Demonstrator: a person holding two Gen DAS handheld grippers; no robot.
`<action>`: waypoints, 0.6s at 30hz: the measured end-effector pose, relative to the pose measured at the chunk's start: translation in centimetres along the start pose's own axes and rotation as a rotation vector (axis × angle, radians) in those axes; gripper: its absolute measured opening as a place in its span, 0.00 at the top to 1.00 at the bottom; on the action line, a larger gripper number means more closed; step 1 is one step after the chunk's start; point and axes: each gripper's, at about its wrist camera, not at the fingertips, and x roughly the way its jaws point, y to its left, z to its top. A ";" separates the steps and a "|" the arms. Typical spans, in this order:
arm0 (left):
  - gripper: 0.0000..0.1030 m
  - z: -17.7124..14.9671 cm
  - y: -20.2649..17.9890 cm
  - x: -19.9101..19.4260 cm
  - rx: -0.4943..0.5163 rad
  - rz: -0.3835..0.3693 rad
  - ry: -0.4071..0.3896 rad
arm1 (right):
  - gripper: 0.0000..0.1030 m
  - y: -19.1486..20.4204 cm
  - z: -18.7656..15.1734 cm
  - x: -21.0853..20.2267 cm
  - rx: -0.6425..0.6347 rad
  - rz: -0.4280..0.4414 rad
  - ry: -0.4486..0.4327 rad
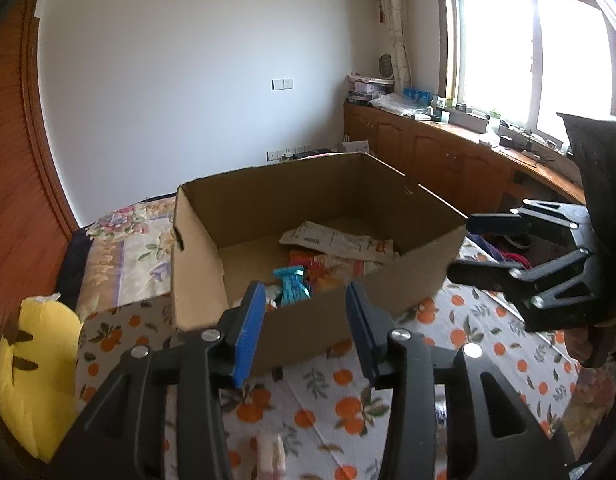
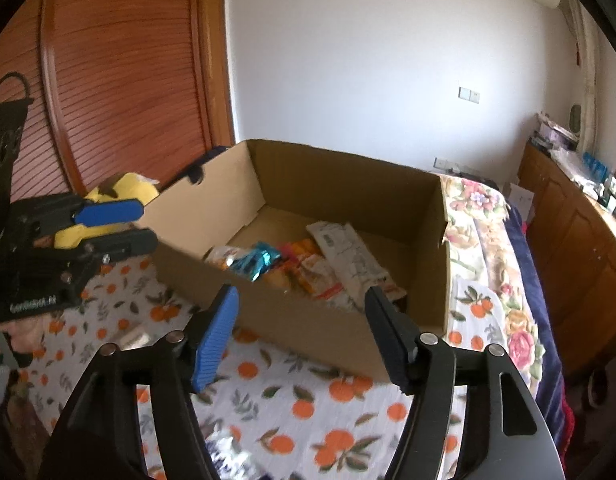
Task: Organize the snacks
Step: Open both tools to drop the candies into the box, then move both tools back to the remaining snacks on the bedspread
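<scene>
An open cardboard box (image 1: 320, 312) (image 2: 308, 332) sits on an orange-print bedsheet (image 1: 348, 404) (image 2: 308, 412). Inside it lie several snack packets: a teal one (image 1: 292, 285) (image 2: 256, 261), orange ones (image 1: 328, 266) (image 2: 303, 256) and a whitish printed bag (image 1: 340, 240) (image 2: 348, 256). My left gripper (image 1: 305, 332) (image 2: 119, 224) is open and empty, just in front of the box's near wall. My right gripper (image 2: 303, 340) (image 1: 474, 246) is open and empty, at the box's near wall on its right side. A pale packet (image 1: 271, 454) (image 2: 133, 338) lies on the sheet.
A yellow plush toy (image 1: 31, 380) (image 2: 119, 196) lies left of the box. A floral quilt (image 1: 123, 248) (image 2: 496, 264) covers the bed behind. Wooden cabinets (image 1: 448, 160) stand under the window and a wooden wardrobe (image 2: 123, 72) on the left.
</scene>
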 end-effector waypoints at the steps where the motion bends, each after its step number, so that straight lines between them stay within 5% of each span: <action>1: 0.59 -0.5 0.0 -0.3 -0.002 0.001 0.005 | 0.26 0.4 -0.7 -0.3 0.005 0.016 0.006; 18: 0.59 -10.0 1.6 0.9 -0.066 -0.009 0.190 | 0.22 4.7 -9.0 4.0 -0.016 0.075 0.189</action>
